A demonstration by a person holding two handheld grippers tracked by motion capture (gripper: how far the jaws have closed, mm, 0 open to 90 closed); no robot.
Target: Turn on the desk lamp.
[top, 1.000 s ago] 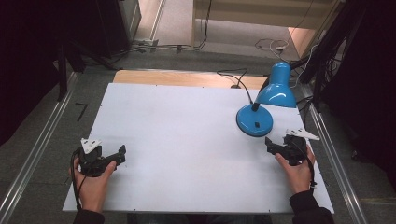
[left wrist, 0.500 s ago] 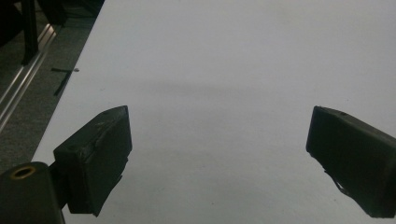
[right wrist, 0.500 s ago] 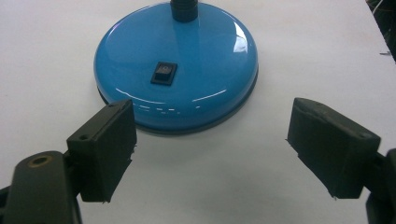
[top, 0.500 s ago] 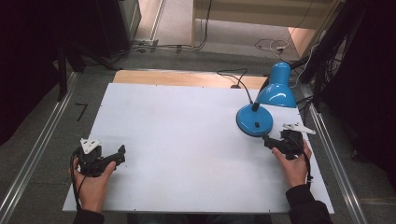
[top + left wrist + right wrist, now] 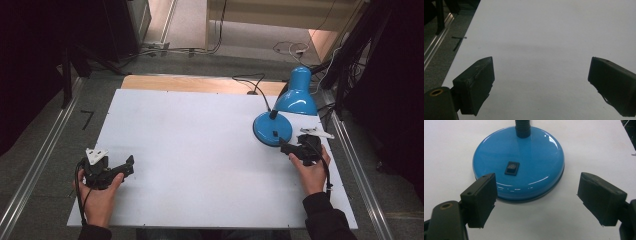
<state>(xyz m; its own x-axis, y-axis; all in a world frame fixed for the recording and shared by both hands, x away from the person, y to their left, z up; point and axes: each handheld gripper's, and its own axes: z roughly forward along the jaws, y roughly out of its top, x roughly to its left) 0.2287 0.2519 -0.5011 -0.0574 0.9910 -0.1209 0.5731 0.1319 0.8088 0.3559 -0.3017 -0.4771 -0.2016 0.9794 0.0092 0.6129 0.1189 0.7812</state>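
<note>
A blue desk lamp (image 5: 280, 117) stands at the right of the white table (image 5: 200, 145), its shade (image 5: 296, 92) bent toward the far right. Its round base (image 5: 519, 162) carries a small black rocker switch (image 5: 512, 168). My right gripper (image 5: 286, 147) is open just in front of the base, jaws wide and pointing at it, nothing between them (image 5: 537, 195). My left gripper (image 5: 125, 167) rests near the table's front left, open over bare table (image 5: 541, 75).
A black cable (image 5: 252, 85) runs from the lamp over the wooden back edge (image 5: 190, 82). Metal rails (image 5: 45, 150) flank the table on both sides. Dark stands and cables lie on the floor behind.
My right gripper has moved forward and left, closing in on the lamp's base. The left gripper has stayed in place.
</note>
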